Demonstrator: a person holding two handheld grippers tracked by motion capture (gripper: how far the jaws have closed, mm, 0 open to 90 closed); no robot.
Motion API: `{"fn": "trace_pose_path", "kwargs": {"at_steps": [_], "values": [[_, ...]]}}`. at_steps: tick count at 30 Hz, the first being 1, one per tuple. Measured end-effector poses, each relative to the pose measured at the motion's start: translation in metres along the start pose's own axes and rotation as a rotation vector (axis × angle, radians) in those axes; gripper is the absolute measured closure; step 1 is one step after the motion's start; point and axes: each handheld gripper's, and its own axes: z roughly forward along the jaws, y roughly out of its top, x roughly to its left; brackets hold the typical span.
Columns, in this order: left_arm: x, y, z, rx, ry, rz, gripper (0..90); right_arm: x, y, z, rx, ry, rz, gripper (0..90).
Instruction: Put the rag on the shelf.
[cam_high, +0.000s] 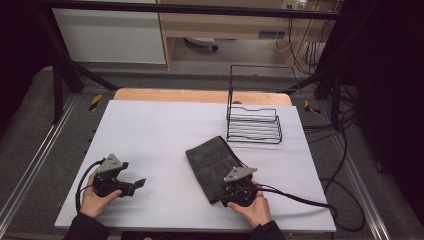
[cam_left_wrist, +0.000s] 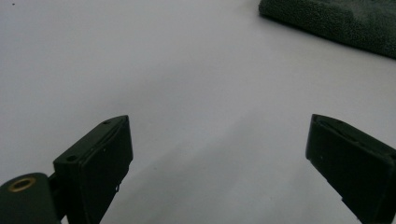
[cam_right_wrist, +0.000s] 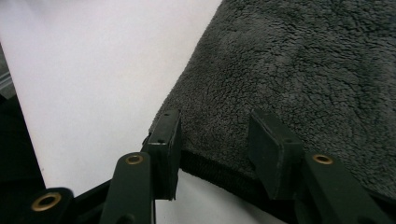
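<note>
Right gripper (cam_right_wrist: 212, 149) straddled the near edge of the folded towel (cam_high: 212, 162) beside the wire rack (cam_high: 254, 124), fingers spread; probably approaching, closing next. Left gripper (cam_left_wrist: 219, 163) hovered spread over bare tabletop (cam_high: 150, 130).

A lab-like recording rig: a white table (cam_high: 150, 130) inside a black metal frame (cam_high: 65, 65), loose cables (cam_high: 345, 150) on the floor.
</note>
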Motion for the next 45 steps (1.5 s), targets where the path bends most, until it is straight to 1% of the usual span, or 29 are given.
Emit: {"fn": "trace_pose_path", "kwargs": {"at_steps": [3, 4, 7, 12, 15, 18, 22, 25, 28, 30, 31, 32, 34, 38, 41, 43, 44, 45], "values": [[0.001, 0.0, 0.0, 0.0, 0.0, -0.005, 7.1, 0.003, -0.003, 0.001, -0.004, -0.012, -0.024, 54.7], [0.001, -0.001, 0.0, 0.002, 0.001, -0.004, 7.1, 0.003, -0.003, 0.001, -0.004, -0.012, -0.024, 54.7], [0.001, 0.0, 0.0, 0.001, -0.001, -0.003, 7.1, 0.004, -0.004, 0.004, -0.002, -0.025, -0.05, 57.4], [-0.001, 0.0, 0.002, 0.006, -0.001, 0.003, 7.2, 0.004, -0.003, 0.005, 0.013, -0.034, -0.08, 64.9], [-0.001, 0.0, 0.002, 0.006, -0.001, 0.003, 7.2, 0.005, -0.001, 0.006, 0.021, -0.046, -0.094, 72.4], [0.0, 0.0, 0.001, 0.003, -0.001, 0.001, 7.2, 0.005, 0.0, 0.006, 0.021, -0.051, -0.089, 78.0], [0.0, 0.0, 0.001, 0.003, -0.002, 0.0, 7.2, 0.003, 0.001, 0.006, 0.018, -0.04, -0.078, 81.9], [0.0, 0.0, 0.001, 0.002, -0.002, -0.002, 7.2, 0.001, 0.005, 0.005, 0.016, -0.023, -0.039, 83.0], [0.001, 0.0, 0.001, 0.004, 0.0, 0.0, 7.2, 0.001, 0.009, 0.003, -0.016, 0.016, -0.004, 83.2], [0.001, 0.0, 0.001, 0.004, 0.001, 0.001, 7.2, 0.004, 0.013, 0.003, -0.022, 0.024, -0.001, 83.2], [0.001, 0.0, 0.001, 0.005, 0.0, 0.001, 7.2, 0.008, 0.017, 0.005, -0.028, 0.03, 0.006, 83.2], [0.001, 0.0, 0.001, 0.005, 0.0, 0.001, 7.2, 0.008, 0.017, 0.005, -0.028, 0.03, 0.006, 83.2], [0.0, 0.0, 0.001, 0.005, 0.001, 0.001, 7.2, 0.012, 0.021, 0.008, -0.034, 0.048, 0.018, 83.2], [0.001, 0.0, 0.001, 0.004, 0.0, 0.0, 7.2, 0.018, 0.026, 0.014, -0.022, 0.047, 0.025, 83.0], [0.001, 0.0, 0.001, 0.006, 0.001, 0.001, 7.2, 0.024, 0.027, 0.018, -0.015, 0.059, 0.016, 83.0], [0.001, 0.0, 0.001, 0.005, 0.0, 0.002, 7.2, 0.027, 0.029, 0.019, -0.024, 0.076, 0.017, 83.0], [0.001, 0.0, 0.001, 0.004, 0.001, 0.001, 7.2, 0.028, 0.03, 0.02, -0.033, 0.095, 0.03, 83.0], [0.001, 0.0, 0.001, 0.004, 0.001, 0.002, 7.2, 0.029, 0.032, 0.02, -0.04, 0.106, 0.031, 83.0]]}}
